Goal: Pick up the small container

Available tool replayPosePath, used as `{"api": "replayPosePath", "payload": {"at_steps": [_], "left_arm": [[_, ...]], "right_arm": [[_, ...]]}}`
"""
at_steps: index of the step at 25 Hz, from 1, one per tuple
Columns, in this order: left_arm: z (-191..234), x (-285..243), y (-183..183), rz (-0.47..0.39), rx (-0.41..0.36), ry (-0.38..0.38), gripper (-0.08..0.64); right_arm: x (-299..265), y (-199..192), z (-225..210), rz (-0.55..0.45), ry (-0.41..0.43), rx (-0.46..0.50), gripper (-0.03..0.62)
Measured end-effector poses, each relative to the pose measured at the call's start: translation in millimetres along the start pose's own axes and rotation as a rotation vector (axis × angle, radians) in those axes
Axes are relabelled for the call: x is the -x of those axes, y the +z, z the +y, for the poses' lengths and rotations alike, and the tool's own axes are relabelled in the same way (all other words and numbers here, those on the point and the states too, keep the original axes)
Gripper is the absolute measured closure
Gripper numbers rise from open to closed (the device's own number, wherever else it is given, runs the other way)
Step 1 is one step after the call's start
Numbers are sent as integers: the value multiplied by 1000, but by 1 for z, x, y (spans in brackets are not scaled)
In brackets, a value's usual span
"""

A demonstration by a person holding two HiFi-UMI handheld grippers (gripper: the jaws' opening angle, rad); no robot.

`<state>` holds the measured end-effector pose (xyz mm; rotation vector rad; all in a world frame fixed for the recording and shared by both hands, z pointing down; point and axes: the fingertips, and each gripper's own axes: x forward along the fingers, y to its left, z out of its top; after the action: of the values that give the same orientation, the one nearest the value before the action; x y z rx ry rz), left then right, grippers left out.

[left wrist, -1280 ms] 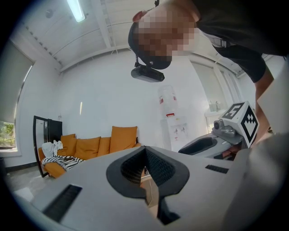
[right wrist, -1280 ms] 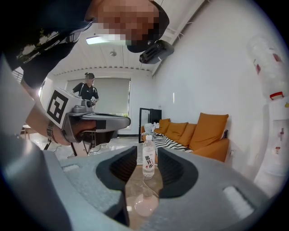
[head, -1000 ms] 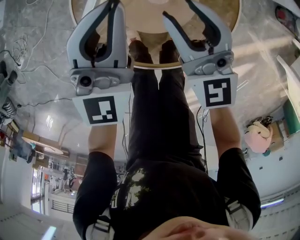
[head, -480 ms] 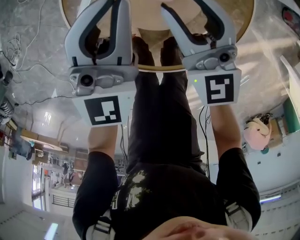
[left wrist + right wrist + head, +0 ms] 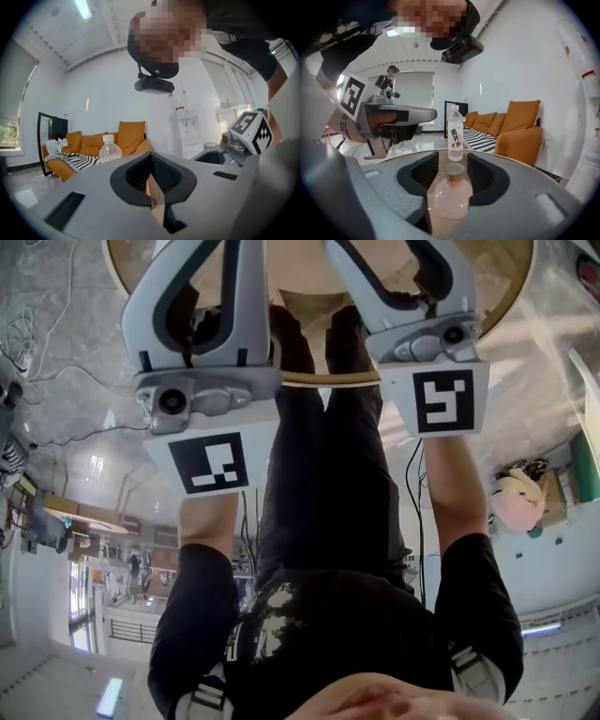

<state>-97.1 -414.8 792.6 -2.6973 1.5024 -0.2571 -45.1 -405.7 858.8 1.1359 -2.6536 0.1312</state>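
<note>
The small container is a round pink flask with a brown stopper, standing on the round wooden table. It shows in the slot of my right gripper, whose jaws have just been opening; the pads do not press on it. A clear water bottle with a printed label stands farther back. My left gripper has a narrow gap holding nothing, and the water bottle rises beyond it. From above, the left gripper and the right gripper sit side by side over the table rim.
An orange sofa with a striped blanket stands behind the table. A white water dispenser is against the wall. Cables trail over the shiny floor, and a person stands in the background.
Both grippers have sunk toward the round table, which now fills more of the head view's top. They keep their side-by-side spacing.
</note>
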Motion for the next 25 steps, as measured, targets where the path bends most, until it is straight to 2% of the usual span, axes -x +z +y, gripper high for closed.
{"api": "replayPosePath", "payload": {"at_steps": [9,14,19,25], "left_arm": [[-11,-10,-37,27,24,-29,558],[-12,-8,-47,51,24,-43,558],[-9,-5,-42,49,9,-46,558],[-12,-6,-25,47,-7,-51,558]], "right_arm": [[-21,-41,-5,31,21,15,402],[-25,-50,-5,37,14,-40,422],[-27,-47,-1,50,18,-25,450],[-19,-40,-7,82,-1,-33,454]]}}
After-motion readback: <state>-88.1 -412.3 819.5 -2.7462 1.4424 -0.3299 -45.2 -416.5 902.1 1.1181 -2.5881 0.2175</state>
